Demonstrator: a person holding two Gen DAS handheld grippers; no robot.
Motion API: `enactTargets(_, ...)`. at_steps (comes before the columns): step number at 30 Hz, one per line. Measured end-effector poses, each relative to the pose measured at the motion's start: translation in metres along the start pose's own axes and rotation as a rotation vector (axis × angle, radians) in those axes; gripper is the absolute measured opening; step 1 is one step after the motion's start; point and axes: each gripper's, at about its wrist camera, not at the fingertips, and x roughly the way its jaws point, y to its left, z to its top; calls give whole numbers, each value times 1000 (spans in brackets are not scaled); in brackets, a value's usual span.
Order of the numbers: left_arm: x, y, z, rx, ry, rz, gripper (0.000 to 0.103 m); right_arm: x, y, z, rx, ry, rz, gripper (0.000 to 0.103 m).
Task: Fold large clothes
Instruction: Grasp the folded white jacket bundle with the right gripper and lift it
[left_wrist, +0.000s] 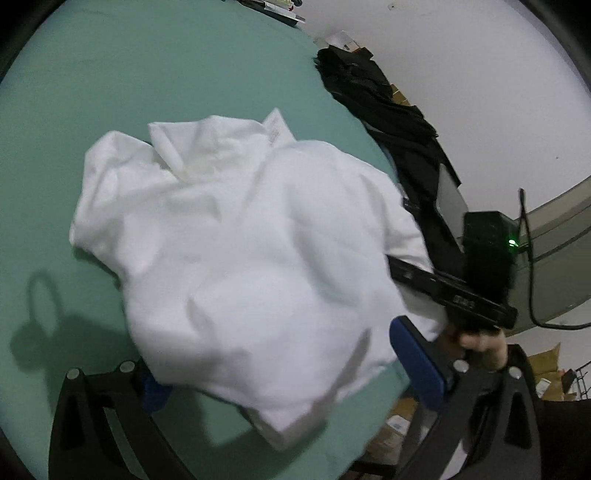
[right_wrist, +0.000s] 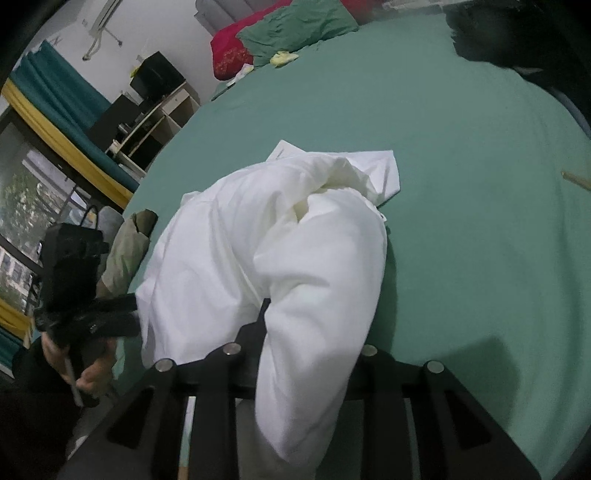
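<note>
Green bed sheet (left_wrist: 147, 92) under a rumpled white garment (left_wrist: 240, 240); left hand-held gripper (left_wrist: 291, 380) spread wide, empty; right hand-held gripper (right_wrist: 299, 350) seemingly pinching a fold.

no readable text in either view

we see a printed tag (left_wrist: 275, 127) at the far edge of the white garment (left_wrist: 258, 240), but its lines are too small and blurred for us to read; pale marks on the other gripper's black bar (left_wrist: 463, 301) stay illegible too.
</note>
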Motion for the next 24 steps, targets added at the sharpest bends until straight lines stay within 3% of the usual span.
enactTargets(3, -8, -17, -5, 4, -44, 6, 103, -3, -2, -6, -6, -7, -6, 24)
enactTargets(8, -22, -36, 13, 41, -201, 248, 103, -9, -12, -14, 17, -18, 17, 25)
enactTargets(11, -13, -34, 24, 63, -208, 335, 103, -12, -16, -17, 15, -20, 19, 25)
enactTargets(13, 11, -28, 28, 56, -137, 330, 103, -15, -21, -18, 13, -17, 21, 25)
enactTargets(16, 27, -15, 18, 0, -71, 233, 103, -16, -25, -19, 7, -12, 19, 25)
enactTargets(21, 36, -18, 13, -23, -61, 187, 103, -16, -26, -20, -3, -15, 19, 26)
enactTargets(24, 34, -15, 12, -15, -45, 209, 103, -17, -28, -20, 0, -17, 24, 28)
